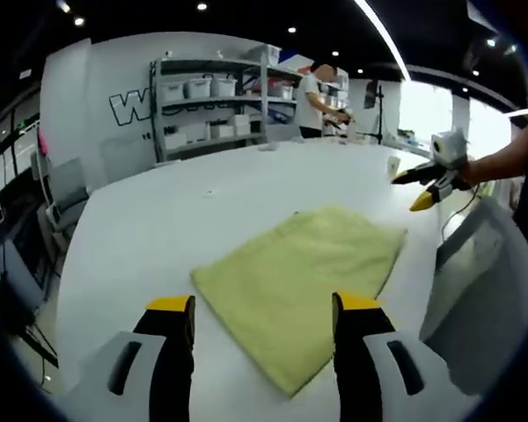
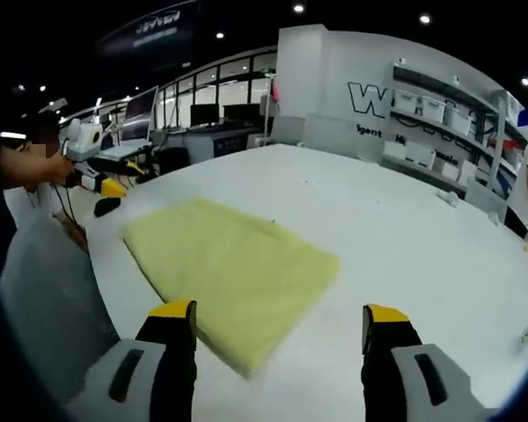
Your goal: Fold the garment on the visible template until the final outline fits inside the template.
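Yellow-tipped jaws of the left claw (image 1: pixel 264 308) rise from the bottom of the left gripper view, spread wide with nothing between them, held over the near edge of the white counter (image 1: pixel 158 220). Between and just past them lies the garment (image 1: pixel 299 277), a pale yellow-green cloth folded flat into a rough rectangle, one corner pointing toward the claw. It rests on the counter near the edge where the person stands. No template outline can be made out under or around it.

At the right of that view the right claw (image 1: pixel 427 189) comes in, held by a person's hand (image 1: pixel 471 171), above the counter and apart from the far corner of the garment; its yellow tips look close together, but how far they are parted I cannot tell.

Seen from the right gripper view, the right claw (image 2: pixel 273 321) has its jaws wide apart and empty, above the garment (image 2: pixel 233 268). The left claw (image 2: pixel 101 183) shows at the left, beyond the counter's edge (image 2: pixel 405 237).

Grey shelves with white bins (image 1: pixel 211 101) stand beyond the counter's far edge, with another person (image 1: pixel 317 101) beside them.
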The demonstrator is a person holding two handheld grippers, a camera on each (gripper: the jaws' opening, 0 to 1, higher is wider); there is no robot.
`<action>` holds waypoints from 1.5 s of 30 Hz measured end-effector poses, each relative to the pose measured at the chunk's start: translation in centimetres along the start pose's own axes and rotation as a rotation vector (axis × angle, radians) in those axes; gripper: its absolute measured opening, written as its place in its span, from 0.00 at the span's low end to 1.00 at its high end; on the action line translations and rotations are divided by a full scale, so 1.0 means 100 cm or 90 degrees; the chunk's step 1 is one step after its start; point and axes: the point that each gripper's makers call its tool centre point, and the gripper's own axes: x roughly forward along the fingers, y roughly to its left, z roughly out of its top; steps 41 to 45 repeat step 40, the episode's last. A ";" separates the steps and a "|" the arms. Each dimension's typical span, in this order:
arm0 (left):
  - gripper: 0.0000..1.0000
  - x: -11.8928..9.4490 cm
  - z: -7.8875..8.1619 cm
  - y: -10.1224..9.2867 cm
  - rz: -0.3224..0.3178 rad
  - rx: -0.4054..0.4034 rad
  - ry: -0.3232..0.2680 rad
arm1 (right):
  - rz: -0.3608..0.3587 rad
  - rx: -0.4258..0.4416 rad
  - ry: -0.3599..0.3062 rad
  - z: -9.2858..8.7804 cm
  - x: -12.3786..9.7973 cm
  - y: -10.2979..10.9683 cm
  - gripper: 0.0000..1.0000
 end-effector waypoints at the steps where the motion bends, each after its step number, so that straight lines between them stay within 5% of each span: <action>1: 0.64 -0.002 0.001 -0.001 0.003 -0.003 -0.007 | 0.002 0.005 -0.003 -0.001 -0.004 0.002 0.79; 16: 0.79 -0.025 0.001 -0.027 0.001 -0.010 -0.026 | -0.006 0.023 -0.016 -0.008 -0.035 0.014 0.99; 30: 0.85 -0.054 -0.019 -0.033 0.014 -0.040 -0.014 | -0.015 0.038 -0.011 -0.021 -0.054 0.023 0.99; 45: 0.84 -0.068 -0.022 -0.038 0.031 -0.039 -0.020 | -0.008 0.037 -0.008 -0.025 -0.060 0.029 0.99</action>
